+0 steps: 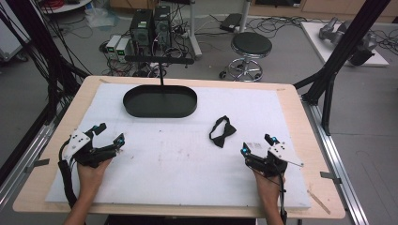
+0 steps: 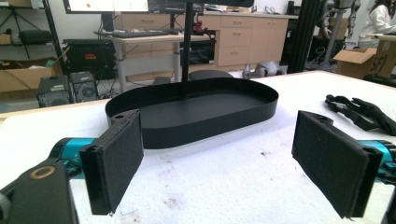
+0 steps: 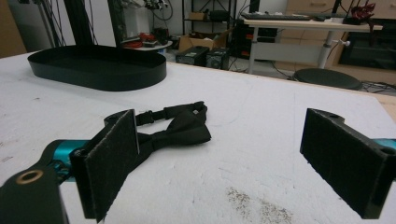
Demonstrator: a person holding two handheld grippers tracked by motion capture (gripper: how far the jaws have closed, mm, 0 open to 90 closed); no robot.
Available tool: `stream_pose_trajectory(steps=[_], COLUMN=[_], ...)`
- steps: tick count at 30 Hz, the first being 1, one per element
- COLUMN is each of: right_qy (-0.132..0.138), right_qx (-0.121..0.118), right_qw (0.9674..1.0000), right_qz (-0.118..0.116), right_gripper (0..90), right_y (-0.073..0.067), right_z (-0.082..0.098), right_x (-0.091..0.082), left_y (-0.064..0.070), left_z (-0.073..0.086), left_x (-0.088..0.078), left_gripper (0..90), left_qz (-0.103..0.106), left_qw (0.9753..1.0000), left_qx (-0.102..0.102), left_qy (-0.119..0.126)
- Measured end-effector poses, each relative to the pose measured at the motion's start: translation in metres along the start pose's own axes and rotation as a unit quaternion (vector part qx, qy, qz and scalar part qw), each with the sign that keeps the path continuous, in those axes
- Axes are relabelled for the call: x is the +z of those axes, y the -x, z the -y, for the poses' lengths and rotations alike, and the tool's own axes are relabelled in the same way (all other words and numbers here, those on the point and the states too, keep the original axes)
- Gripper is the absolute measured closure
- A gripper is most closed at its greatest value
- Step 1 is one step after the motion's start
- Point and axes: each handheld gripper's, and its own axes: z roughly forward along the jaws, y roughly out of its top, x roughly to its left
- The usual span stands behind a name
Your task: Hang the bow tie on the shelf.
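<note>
Both claws sit low on the white mat, jaws spread wide and empty — the left claw point(image 1: 109, 132) near the left edge, the right claw point(image 1: 256, 143) near the right. The bow tie point(image 1: 222, 131) lies flat on the mat just ahead and to the inside of the right claw, well short of the black oval tray point(image 1: 159, 111) at the far middle. In the right gripper view the bow tie point(image 3: 180, 128) lies just beyond the left jaw, its strap looped behind the knot.

The step in hand looks like a pick — the right claw seems best placed for it. A good grasp would likely straddle the knot in the centre, not a floppy wing or the thin strap, with the jaws brushing the mat so the flat fabric gets caught.

Room is generous: bare mat all around the tie, open path to the tray. The one thing to mind is the thin post point(image 1: 162, 75) standing at the tray's far rim — and the counter point(image 1: 291, 101) edge beyond the mat.
</note>
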Motion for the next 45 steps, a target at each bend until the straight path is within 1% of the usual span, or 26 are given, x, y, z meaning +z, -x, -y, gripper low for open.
stream_pose_trajectory(steps=[8, 13, 17, 20, 22, 26, 27, 28, 29, 30, 31, 33, 34, 35, 37, 38, 39, 40, 43, 44, 45], right_qy=[-0.002, -0.005, -0.005, -0.008, -0.012, -0.016, -0.019, -0.019, -0.016, -0.018, -0.020, -0.028, -0.028, -0.035, -0.045, -0.045, -0.055, -0.061, -0.077, -0.077, -0.092], right_qx=[-0.001, 0.000, -0.004, -0.002, -0.008, -0.010, -0.013, -0.013, -0.012, -0.004, -0.004, -0.004, -0.004, -0.001, 0.005, 0.005, 0.014, 0.016, 0.015, 0.015, 0.015], right_qw=[1.0000, 1.0000, 1.0000, 0.9999, 0.9999, 0.9998, 0.9997, 0.9997, 0.9998, 0.9998, 0.9998, 0.9996, 0.9996, 0.9994, 0.9990, 0.9990, 0.9984, 0.9980, 0.9969, 0.9969, 0.9956], right_qz=[0.000, 0.001, 0.005, 0.007, 0.006, 0.005, 0.005, 0.005, 0.004, 0.000, -0.001, -0.003, -0.003, -0.004, -0.005, -0.005, -0.006, -0.007, -0.005, -0.005, -0.008], right_gripper=[10.8, 10.8, 10.8, 11.1, 11.1, 11.3, 14.6, 14.6, 14.6, 14.9, 15.4, 16.3, 16.3, 17.9, 20.1, 20.1, 22.6, 23.7, 27.0, 27.0, 28.6], right_y=[0.000, -0.001, -0.001, -0.002, -0.003, -0.007, -0.009, -0.009, -0.010, -0.013, -0.014, -0.019, -0.019, -0.023, -0.026, -0.026, -0.029, -0.031, -0.035, -0.035, -0.037], right_z=[0.000, 0.000, 0.000, 0.000, -0.001, -0.003, -0.005, -0.005, -0.006, -0.008, -0.008, -0.010, -0.010, -0.010, -0.011, -0.011, -0.012, -0.013, -0.015, -0.015, -0.017], right_x=[0.000, 0.000, 0.000, 0.000, 0.001, 0.002, 0.003, 0.003, 0.005, 0.009, 0.010, 0.017, 0.017, 0.024, 0.031, 0.031, 0.039, 0.043, 0.053, 0.053, 0.061], left_y=[0.001, 0.001, 0.000, 0.001, 0.001, 0.000, 0.000, 0.000, 0.000, 0.000, 0.000, 0.000, 0.000, 0.000, 0.000, 0.000, 0.000, 0.000, 0.000, 0.000, 0.000], left_z=[0.000, 0.001, 0.001, 0.001, 0.001, 0.001, 0.001, 0.001, 0.001, 0.001, 0.001, 0.001, 0.001, 0.001, 0.001, 0.001, 0.001, 0.001, 0.001, 0.001, 0.001], left_x=[0.001, 0.001, 0.001, 0.001, 0.001, 0.001, 0.001, 0.001, 0.001, 0.001, 0.001, 0.001, 0.001, 0.001, 0.001, 0.001, 0.001, 0.001, 0.001, 0.001, 0.001], left_gripper=[16.7, 16.7, 16.7, 16.7, 16.7, 16.7, 16.7, 16.7, 16.7, 16.7, 16.7, 16.7, 16.7, 16.7, 16.8, 16.8, 16.8, 16.8, 16.8, 16.9, 16.9], left_qz=[-0.005, -0.012, -0.012, -0.010, -0.013, -0.017, -0.020, -0.020, -0.019, -0.020, -0.020, -0.017, -0.017, -0.015, -0.015, -0.015, -0.015, -0.014, -0.013, -0.013, -0.012], left_qw=[1.0000, 0.9999, 0.9999, 0.9999, 0.9999, 0.9998, 0.9998, 0.9998, 0.9998, 0.9998, 0.9998, 0.9998, 0.9998, 0.9999, 0.9999, 0.9999, 0.9999, 0.9999, 0.9999, 0.9999, 0.9999], left_qx=[0.004, 0.005, 0.004, 0.004, 0.005, 0.003, 0.004, 0.004, 0.003, 0.004, 0.004, 0.003, 0.003, 0.002, 0.002, 0.002, 0.002, 0.002, 0.000, 0.000, 0.000], left_qy=[-0.005, -0.006, -0.006, -0.007, -0.006, -0.006, -0.007, -0.007, -0.007, -0.007, -0.007, -0.006, -0.006, -0.006, -0.006, -0.005, -0.005, -0.005, -0.002, -0.002, -0.002])
